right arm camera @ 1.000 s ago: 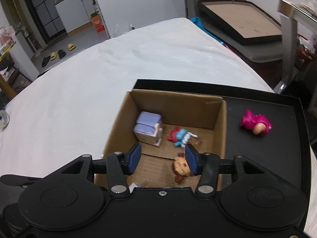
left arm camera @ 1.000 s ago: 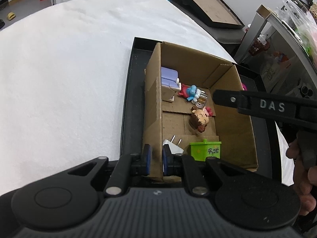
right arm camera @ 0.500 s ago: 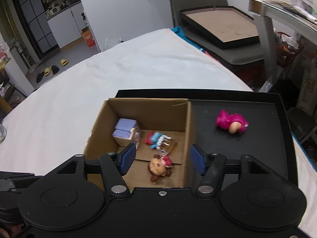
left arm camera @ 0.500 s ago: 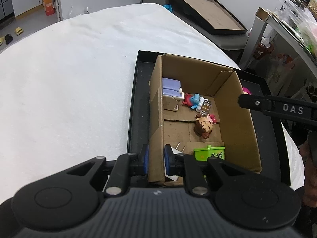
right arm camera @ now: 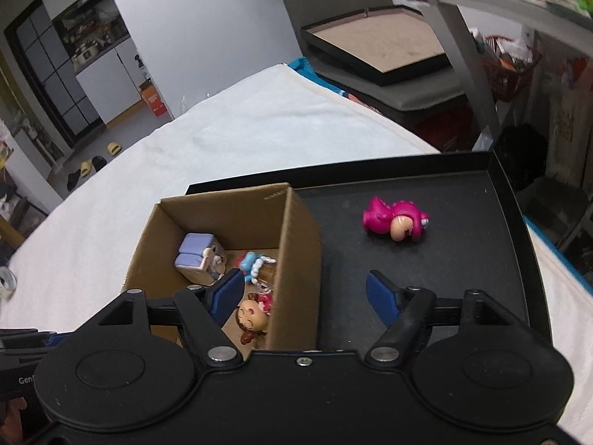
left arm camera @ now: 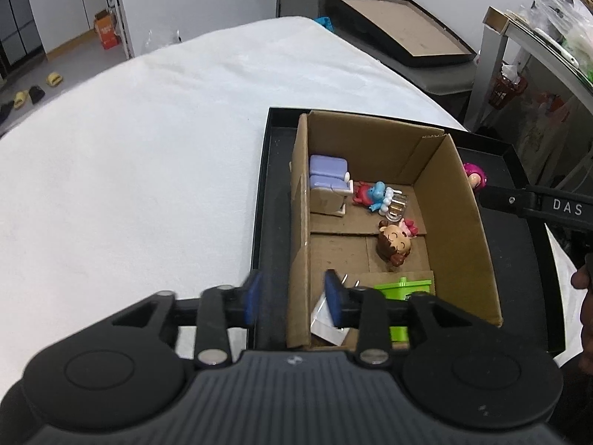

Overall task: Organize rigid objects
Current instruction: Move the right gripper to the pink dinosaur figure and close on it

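Observation:
A cardboard box (left arm camera: 463, 222) stands on a black tray (left arm camera: 268, 200) and holds a purple toy (left arm camera: 328, 176), a blue-red figure (left arm camera: 374, 196), a brown-haired doll (left arm camera: 394, 243), a green toy (left arm camera: 406, 285) and a white plug. A pink figure (right arm camera: 394, 218) lies on the tray (right arm camera: 481, 259) right of the box (right arm camera: 300, 259). My left gripper (left arm camera: 292, 298) is open, its fingers astride the box's left wall near the front corner. My right gripper (right arm camera: 305, 294) is open wide above the box's right wall, short of the pink figure.
The tray sits at the right edge of a white-covered table (left arm camera: 129, 167). A second black tray with a brown board (right arm camera: 381, 48) lies on a seat beyond. A metal shelf (right arm camera: 481, 18) with bags stands to the right.
My left gripper has let go of the box's left wall and opened. My right gripper has opened wider and moved right, from over the box toward the pink figure.

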{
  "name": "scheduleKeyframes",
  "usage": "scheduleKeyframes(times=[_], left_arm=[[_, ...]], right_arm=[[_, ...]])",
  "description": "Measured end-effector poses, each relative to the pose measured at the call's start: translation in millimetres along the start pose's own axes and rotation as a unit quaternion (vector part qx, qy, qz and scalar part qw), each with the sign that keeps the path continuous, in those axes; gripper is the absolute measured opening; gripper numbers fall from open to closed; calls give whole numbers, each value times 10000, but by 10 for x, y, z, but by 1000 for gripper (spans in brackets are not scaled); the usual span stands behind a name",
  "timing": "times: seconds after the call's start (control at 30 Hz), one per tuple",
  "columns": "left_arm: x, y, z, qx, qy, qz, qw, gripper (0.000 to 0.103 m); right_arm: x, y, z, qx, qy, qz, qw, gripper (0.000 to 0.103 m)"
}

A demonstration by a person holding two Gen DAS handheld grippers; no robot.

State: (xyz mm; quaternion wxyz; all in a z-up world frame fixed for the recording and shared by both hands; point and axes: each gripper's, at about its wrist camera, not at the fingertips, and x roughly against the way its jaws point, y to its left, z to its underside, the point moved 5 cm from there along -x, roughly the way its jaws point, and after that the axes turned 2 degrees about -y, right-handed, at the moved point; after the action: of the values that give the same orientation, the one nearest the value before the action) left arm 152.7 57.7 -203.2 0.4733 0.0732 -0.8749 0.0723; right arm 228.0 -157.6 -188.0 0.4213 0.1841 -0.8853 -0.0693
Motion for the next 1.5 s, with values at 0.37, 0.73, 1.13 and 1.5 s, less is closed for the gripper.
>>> scheduleKeyframes(times=[0.37,0.73,1.13,1.5], left_arm=[[-68,-102,-16,-195,122,-379,9990,48],[-206,-243,-37,-512,339,-1010,9930,49],[-319,-309,-62,-597,577,-1260,9885,49],[-356,-320,-74,-573,672,-1348,9869,49]], right_arm=[[-214,-449,-80,-196,-158,179,9995,76],[-551,-746,-171,-310,-133,277,9990,90],[-990,-756,-306,-245,94,259,9993,98],[-1183,-689,-323,398,325,499,9974,68]])
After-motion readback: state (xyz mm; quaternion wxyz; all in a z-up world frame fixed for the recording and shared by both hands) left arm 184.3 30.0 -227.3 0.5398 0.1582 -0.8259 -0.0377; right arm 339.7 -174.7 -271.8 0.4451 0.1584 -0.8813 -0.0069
